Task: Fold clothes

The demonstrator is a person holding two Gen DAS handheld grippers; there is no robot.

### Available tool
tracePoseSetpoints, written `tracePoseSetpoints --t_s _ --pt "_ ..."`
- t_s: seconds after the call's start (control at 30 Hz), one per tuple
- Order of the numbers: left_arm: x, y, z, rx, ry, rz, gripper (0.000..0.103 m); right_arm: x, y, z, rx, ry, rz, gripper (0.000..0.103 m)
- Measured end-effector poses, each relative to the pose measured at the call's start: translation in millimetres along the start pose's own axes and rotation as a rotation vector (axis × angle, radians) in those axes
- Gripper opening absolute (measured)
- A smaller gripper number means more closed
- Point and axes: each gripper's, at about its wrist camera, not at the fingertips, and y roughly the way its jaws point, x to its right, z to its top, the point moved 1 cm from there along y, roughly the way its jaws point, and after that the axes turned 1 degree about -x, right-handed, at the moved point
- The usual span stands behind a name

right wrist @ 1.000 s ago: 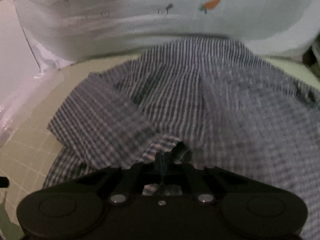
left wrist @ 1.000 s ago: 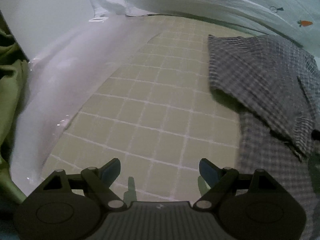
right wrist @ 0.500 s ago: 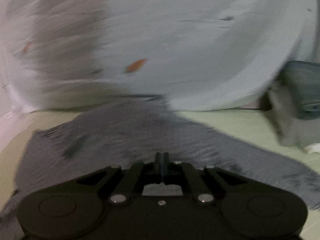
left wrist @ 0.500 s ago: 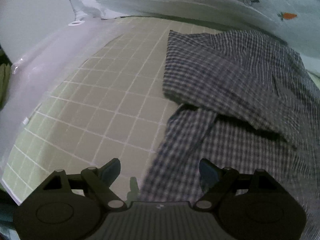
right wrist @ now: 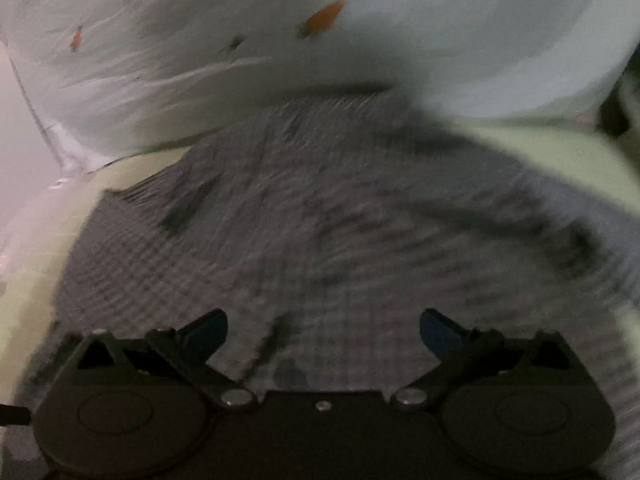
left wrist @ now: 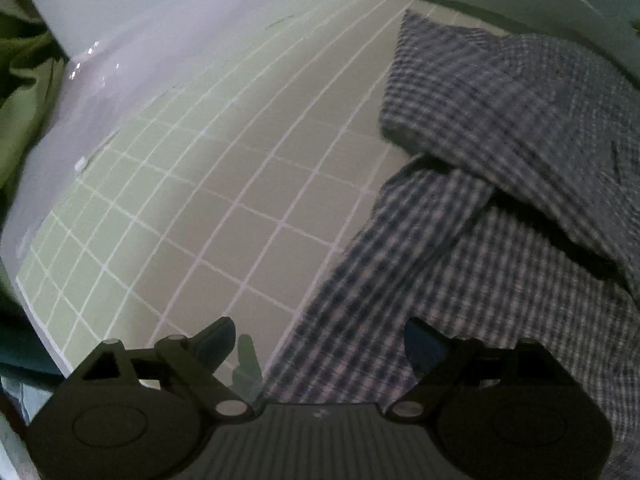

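Blue-white checked cotton shirt (left wrist: 500,216) sprawls ahead-right of left claw (left wrist: 318,340), directly beneath right claw (right wrist: 324,330); right nearer. Both claws spread, empty.

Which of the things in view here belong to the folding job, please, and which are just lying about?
For the job:
checked shirt
left gripper, open
right gripper, open
grid mat

Lying about:
carrot-print cloth
green cloth
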Motion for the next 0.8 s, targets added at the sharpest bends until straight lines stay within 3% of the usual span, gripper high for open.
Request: tracePoseSetpoints --t_s 0.07,0.27,0.3,0.37,0.43,0.5,0.6,0.8 --pt "-4 6 4 -0.020 -0.007 0.003 0.092 -17 6 -8 -0.020 0.009 0.036 0.103" --pt "-5 19 20 -0.030 0.022 -0.022 0.097 -49 14 -13 -0.062 -0.057 0.035 0.103" --pt "-5 21 25 -0.031 0.029 -0.026 0.097 -51 15 -13 -0.067 -0.067 0.033 0.099" --pt "-4 24 32 -0.031 0.047 -0.031 0.098 -55 17 -12 -0.078 -0.086 0.031 0.084" --pt "-2 26 38 -0.035 0.064 -0.035 0.100 -59 19 -11 -0.090 -0.105 0.028 0.056" --pt "-1 30 43 -0.045 0.073 -0.043 0.103 -63 20 -10 -0.101 -0.124 0.026 0.047" --pt "-1 36 50 -0.063 0.065 -0.072 0.103 -68 23 -9 -0.113 -0.169 0.028 0.003" --pt "-2 42 59 -0.065 0.038 -0.082 0.103 -62 -2 3 -0.027 -0.251 0.010 0.002"
